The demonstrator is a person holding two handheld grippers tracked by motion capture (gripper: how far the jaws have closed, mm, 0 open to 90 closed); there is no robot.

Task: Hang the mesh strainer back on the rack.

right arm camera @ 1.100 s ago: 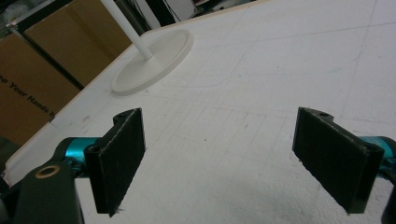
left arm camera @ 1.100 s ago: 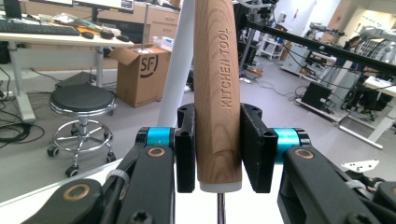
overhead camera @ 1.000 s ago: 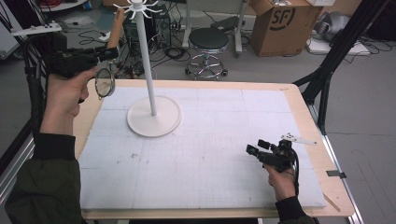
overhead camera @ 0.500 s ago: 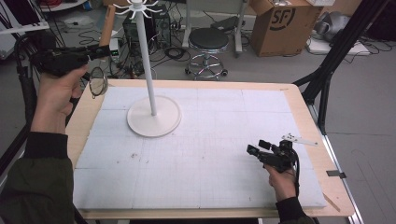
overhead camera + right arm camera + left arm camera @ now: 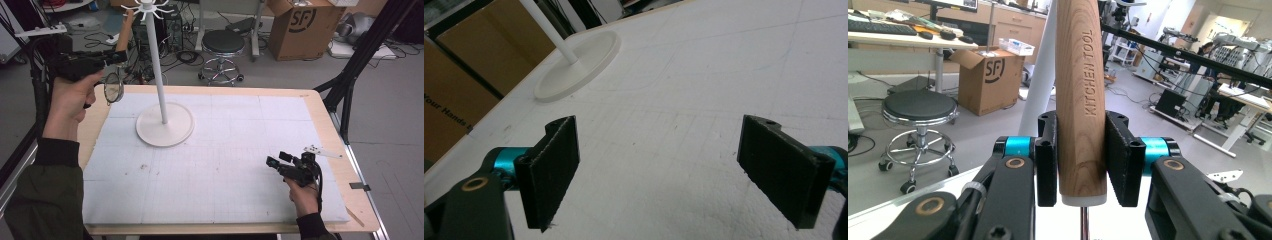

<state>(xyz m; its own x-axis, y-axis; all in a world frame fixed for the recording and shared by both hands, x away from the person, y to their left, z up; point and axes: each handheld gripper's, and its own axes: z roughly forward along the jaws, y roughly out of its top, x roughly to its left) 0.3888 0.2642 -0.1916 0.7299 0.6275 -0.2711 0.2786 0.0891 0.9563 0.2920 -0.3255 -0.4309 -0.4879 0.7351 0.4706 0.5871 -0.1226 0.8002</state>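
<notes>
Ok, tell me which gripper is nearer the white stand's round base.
Left. The left gripper, shut on a wooden-handled kitchen tool, is raised beyond the table's far-left edge, close to the round base. The right gripper sits open near the right edge, farther away.

black stool, cardboard box, floor cables

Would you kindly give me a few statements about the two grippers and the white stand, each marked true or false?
1. The left gripper is shut on the wooden handle. True.
2. The handle reads KITCHEN TOOL. True.
3. The right gripper holds a spoon. False: its fingers stand apart with nothing between them.
4. The white stand lies tipped over. False: it stands upright on the white mat.
5. The right gripper is near the mat's right edge. True.
</notes>
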